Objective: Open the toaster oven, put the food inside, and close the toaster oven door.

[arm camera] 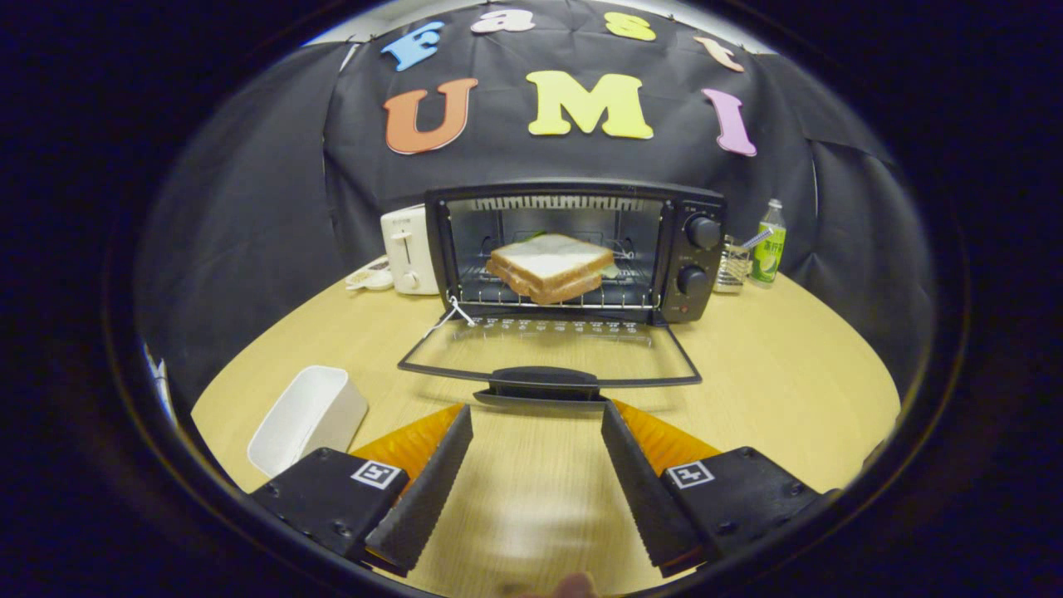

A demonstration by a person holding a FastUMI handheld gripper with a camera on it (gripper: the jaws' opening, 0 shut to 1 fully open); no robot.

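A black toaster oven (pixel 573 249) stands on the wooden table (pixel 789 374) with its glass door (pixel 548 353) folded down flat toward me. A sandwich of white bread (pixel 550 266) lies on the wire rack inside the oven. The door's black handle (pixel 544 384) sits just ahead of my fingertips. My gripper (pixel 536 419) is open, its two fingers spread wide over bare tabletop with nothing between them.
A white toaster (pixel 407 249) stands left of the oven, with a small white item beside it. A green bottle (pixel 770 242) and a glass jar (pixel 731 264) stand to the oven's right. A white rectangular box (pixel 309 415) lies on the table beside my left finger.
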